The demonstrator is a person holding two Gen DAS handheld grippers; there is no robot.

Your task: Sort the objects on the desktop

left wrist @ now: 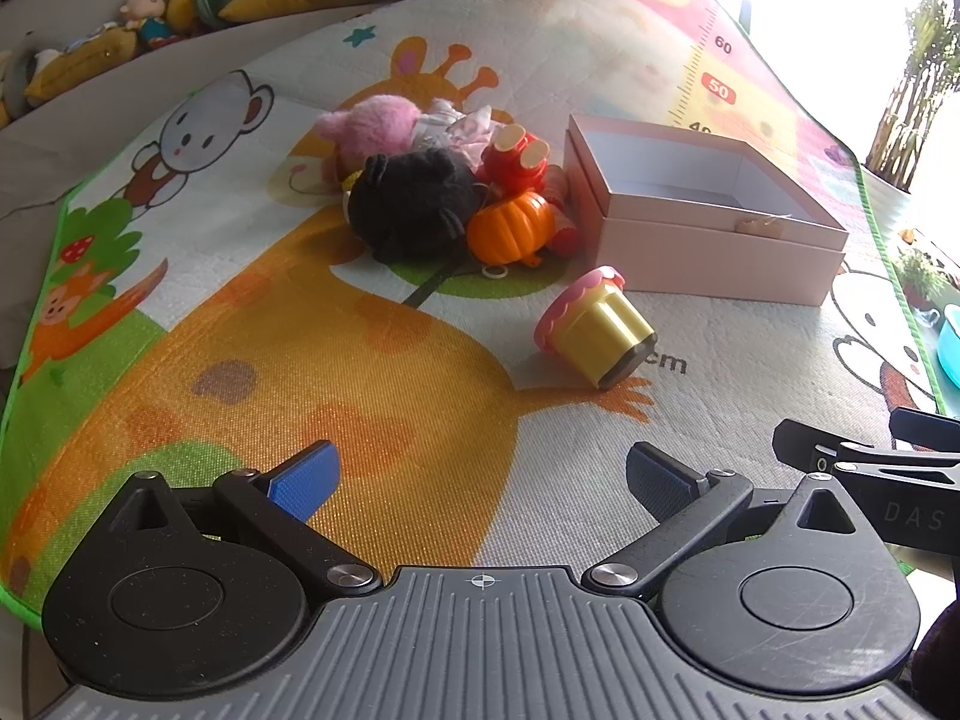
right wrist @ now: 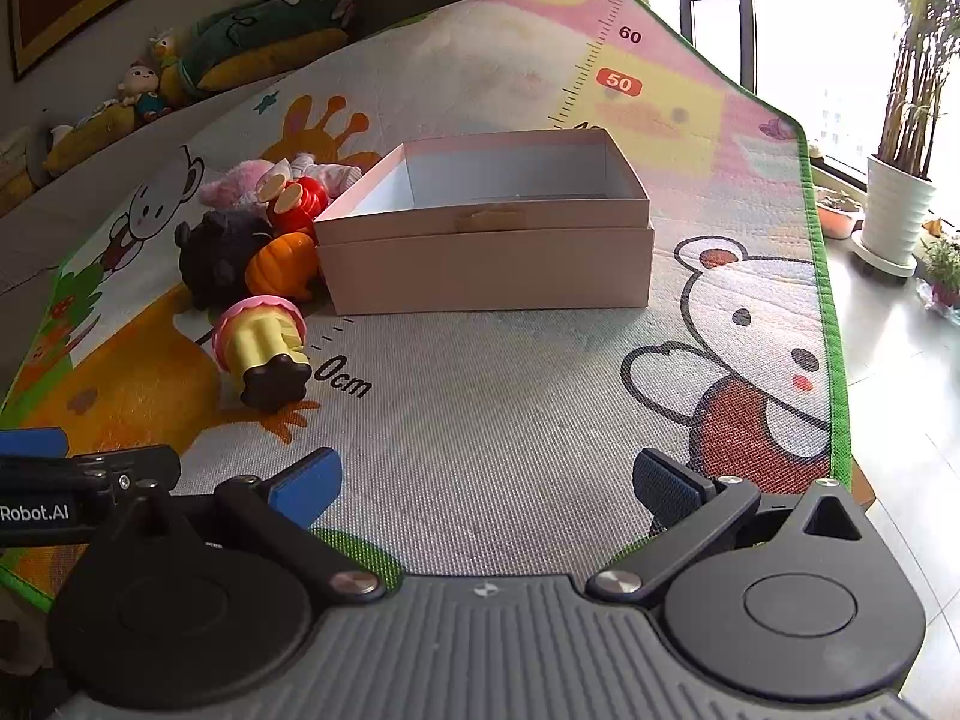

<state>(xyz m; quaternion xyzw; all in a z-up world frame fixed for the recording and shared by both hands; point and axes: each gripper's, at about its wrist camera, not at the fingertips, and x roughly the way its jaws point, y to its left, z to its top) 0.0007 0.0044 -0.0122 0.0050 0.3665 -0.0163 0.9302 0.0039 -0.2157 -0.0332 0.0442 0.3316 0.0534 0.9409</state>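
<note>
Lying tipped beside the pink box (right wrist: 486, 264), cupcake toy (left wrist: 591, 330); both grippers' fingers released

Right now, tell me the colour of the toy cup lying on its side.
Yellow cup with a pink rim; clearest in the left wrist view.

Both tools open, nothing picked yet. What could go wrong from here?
1. The cupcake toy lies on its side, apart from the pile; its tapered, ribbed body might roll or slip out as the left tool closes.
2. The orange pumpkin is packed against the black plush and red toy, so a grab may snag a neighbour.
3. The pile presses against the pink box; pushing in could shove the box.
</note>
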